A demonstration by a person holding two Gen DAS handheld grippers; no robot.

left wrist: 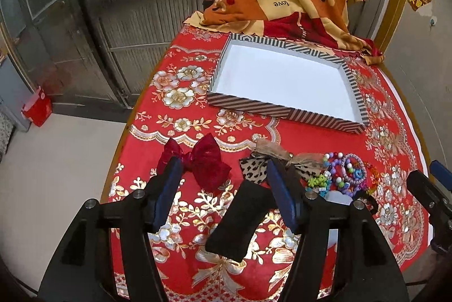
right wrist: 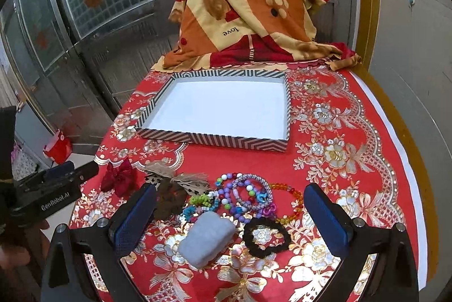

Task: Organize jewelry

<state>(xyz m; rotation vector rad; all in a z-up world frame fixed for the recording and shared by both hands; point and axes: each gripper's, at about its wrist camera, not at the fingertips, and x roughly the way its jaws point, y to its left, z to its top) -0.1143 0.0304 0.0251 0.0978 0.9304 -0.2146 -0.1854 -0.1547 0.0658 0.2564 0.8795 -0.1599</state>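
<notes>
A table under a red tablecloth (right wrist: 353, 132) with gold and silver flowers fills both views, and at its far end lies a heaped orange, cream and red blanket (right wrist: 243, 19) printed with the word "love". In front of the blanket sits a shallow striped tray (right wrist: 209, 139) with a white floor and nothing in it. Nearer the cameras the jewelry and hair pieces lie in a loose row on the cloth, well apart from the tray: a dark red bow (left wrist: 202, 161) at the left end, a leopard-print bow (left wrist: 251, 169) tied with a frayed burlap ribbon (right wrist: 180, 175) beside it, then a cluster of coloured bead bracelets (right wrist: 243, 194) touching one another, with an amber and red bead bracelet (right wrist: 291, 200) at its right edge. In front of the cluster lie a black scrunchie (right wrist: 265, 237) and a pale grey cloth pouch (right wrist: 207, 240), and a black cloth pouch (left wrist: 243, 220) lies tilted nearer the left side. The left gripper (left wrist: 226, 194) hangs above the cloth with its jaws wide apart; the black pouch lies on the table between its blue pads (left wrist: 166, 197), which do not press on it. The right gripper (right wrist: 228, 214) is likewise spread wide over the bracelets and grey pouch, gripping nothing.
</notes>
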